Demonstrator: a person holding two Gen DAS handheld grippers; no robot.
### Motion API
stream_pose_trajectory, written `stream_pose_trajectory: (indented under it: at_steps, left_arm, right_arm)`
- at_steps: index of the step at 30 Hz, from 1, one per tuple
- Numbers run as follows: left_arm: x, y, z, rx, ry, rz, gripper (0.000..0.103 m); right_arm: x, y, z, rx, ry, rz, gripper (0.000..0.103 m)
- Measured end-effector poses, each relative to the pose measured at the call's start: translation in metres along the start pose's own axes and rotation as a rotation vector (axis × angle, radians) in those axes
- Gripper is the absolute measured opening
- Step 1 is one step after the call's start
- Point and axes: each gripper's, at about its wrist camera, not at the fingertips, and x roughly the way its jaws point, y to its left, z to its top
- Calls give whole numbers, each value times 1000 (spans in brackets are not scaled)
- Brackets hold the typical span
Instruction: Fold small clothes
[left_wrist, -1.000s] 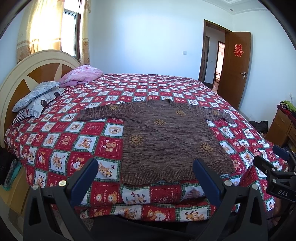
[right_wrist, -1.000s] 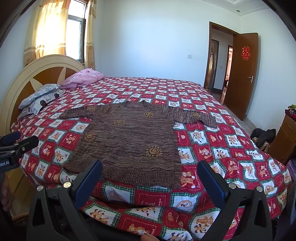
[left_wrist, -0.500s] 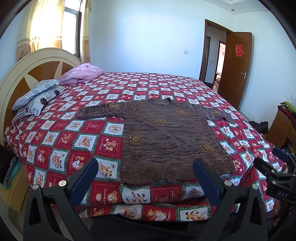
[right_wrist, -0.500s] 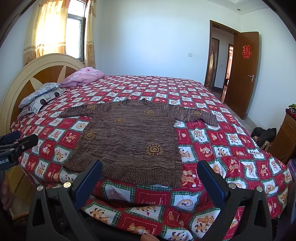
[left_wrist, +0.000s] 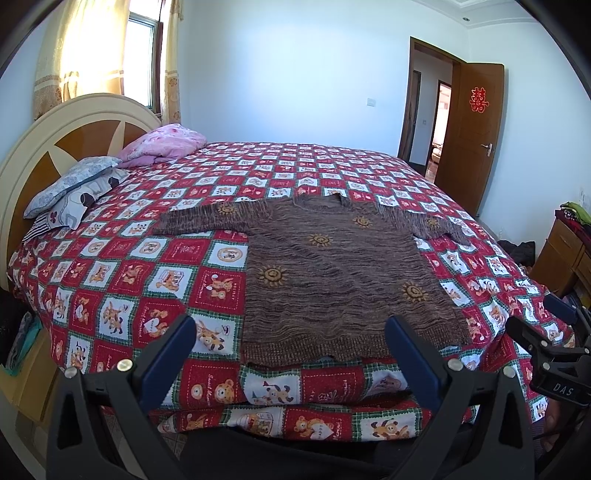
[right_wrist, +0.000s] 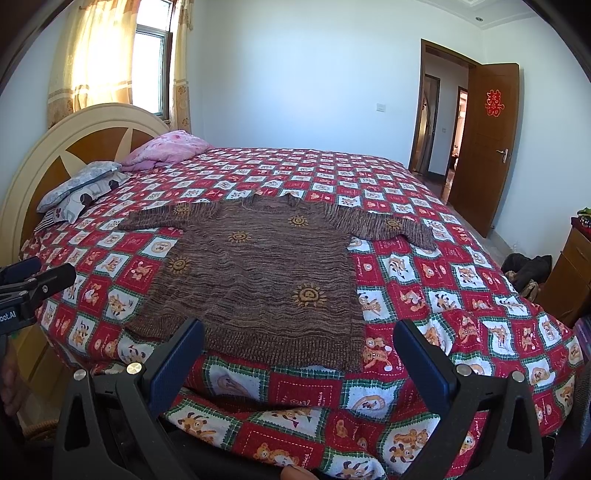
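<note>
A brown knitted sweater (left_wrist: 332, 273) (right_wrist: 258, 273) with orange sun motifs lies flat on the bed, sleeves spread to both sides, hem toward me. The bed wears a red, white and green patchwork cover (left_wrist: 147, 280) (right_wrist: 461, 295). My left gripper (left_wrist: 290, 328) hovers open in front of the hem, nothing between its blue fingers. My right gripper (right_wrist: 299, 332) is open too, held before the bed's near edge by the hem. Each gripper also shows at the side of the other's view: the right gripper (left_wrist: 554, 339) and the left gripper (right_wrist: 33, 280).
Pillows (left_wrist: 74, 188) and a pink quilt (left_wrist: 166, 146) lie by the cream headboard (left_wrist: 48, 144) on the left. A wooden cabinet (left_wrist: 565, 254) with clothes on top stands at the right. A brown door (right_wrist: 487, 147) stands ajar at the back right.
Both grippers have risen slightly; the bed and sweater sit a little lower in both views. The sweater lies as before.
</note>
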Motion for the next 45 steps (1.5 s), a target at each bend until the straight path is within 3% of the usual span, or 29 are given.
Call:
stream_pose_trajectory:
  at_steps: [25,33,45]
  left_arm:
    - [14,0,0,19,24,8,103]
    - [55,-4,11,73,62,51,103]
    - [134,-21,31,84,144,54,103]
  right_arm:
    - [21,-8,-1,-14,22,-28,102]
    - [62,-37,1,8,64,-65,102]
    - [132,-93,9,74,153,-106,102]
